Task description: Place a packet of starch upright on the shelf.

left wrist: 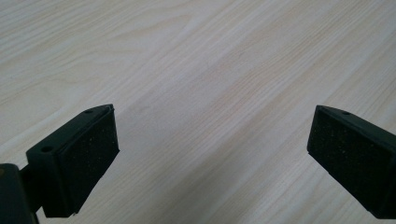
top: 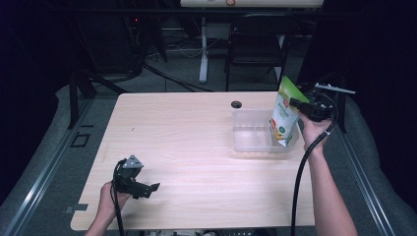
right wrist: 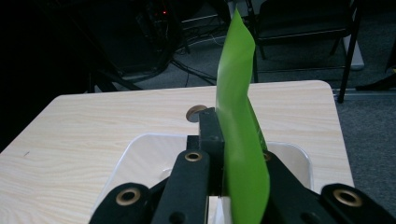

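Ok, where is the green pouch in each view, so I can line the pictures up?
High view: green pouch right of centre, lower end in the clear bin, top clamped by the right gripper.
Left gripper view: bare wooden table, no pouch.
Right gripper view: centre, edge-on between the jaws.
Shared landmark: the bin.

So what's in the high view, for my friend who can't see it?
The right tool holds a green pouch by its top, its bottom inside a clear bin at the far right of a wooden table. The left tool rests open on the table's near left.
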A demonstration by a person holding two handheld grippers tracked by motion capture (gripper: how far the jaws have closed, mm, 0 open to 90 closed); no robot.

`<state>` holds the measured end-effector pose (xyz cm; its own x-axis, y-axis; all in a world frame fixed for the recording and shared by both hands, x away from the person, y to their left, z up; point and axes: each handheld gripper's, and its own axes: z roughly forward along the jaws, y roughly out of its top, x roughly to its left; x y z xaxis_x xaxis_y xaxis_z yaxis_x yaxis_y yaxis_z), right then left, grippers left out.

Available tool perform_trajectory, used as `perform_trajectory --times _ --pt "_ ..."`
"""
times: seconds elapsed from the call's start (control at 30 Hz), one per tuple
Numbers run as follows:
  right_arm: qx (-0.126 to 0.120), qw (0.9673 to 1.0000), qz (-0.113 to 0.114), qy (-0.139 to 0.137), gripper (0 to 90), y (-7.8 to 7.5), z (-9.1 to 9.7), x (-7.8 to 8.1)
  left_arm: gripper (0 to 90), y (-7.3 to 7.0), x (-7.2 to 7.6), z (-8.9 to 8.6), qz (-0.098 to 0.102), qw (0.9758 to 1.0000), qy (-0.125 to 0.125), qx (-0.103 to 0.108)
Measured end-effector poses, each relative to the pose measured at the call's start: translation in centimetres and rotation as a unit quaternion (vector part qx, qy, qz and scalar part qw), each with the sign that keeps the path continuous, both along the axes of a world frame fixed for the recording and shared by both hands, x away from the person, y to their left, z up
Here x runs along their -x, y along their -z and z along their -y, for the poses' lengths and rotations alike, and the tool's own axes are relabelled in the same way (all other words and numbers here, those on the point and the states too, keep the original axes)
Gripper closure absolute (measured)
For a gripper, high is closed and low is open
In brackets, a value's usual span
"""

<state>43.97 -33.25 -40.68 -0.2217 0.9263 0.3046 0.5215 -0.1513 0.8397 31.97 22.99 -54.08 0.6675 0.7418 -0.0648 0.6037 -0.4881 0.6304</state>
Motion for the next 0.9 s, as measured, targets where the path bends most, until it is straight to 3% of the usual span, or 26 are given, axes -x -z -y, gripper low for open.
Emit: perform_trajectory --times 0.5,0.73,0.9 --pt "-0.017 0.9998 0.005 0.011 90.0 1.5 -0.7 -0.5 2.0 0.0 0.1 0.1 0.001 1.0 0.006 0.002" --pt "0.0 1.0 -0.003 0.003 89.9 2.4 -0.9 -0.4 2.0 -0.1 0.1 0.1 0.002 1.0 0.007 0.001" --pt "-0.002 1.0 -0.002 0.003 89.8 2.8 -0.7 -0.3 2.0 -0.1 0.1 0.1 0.002 1.0 0.006 0.001"
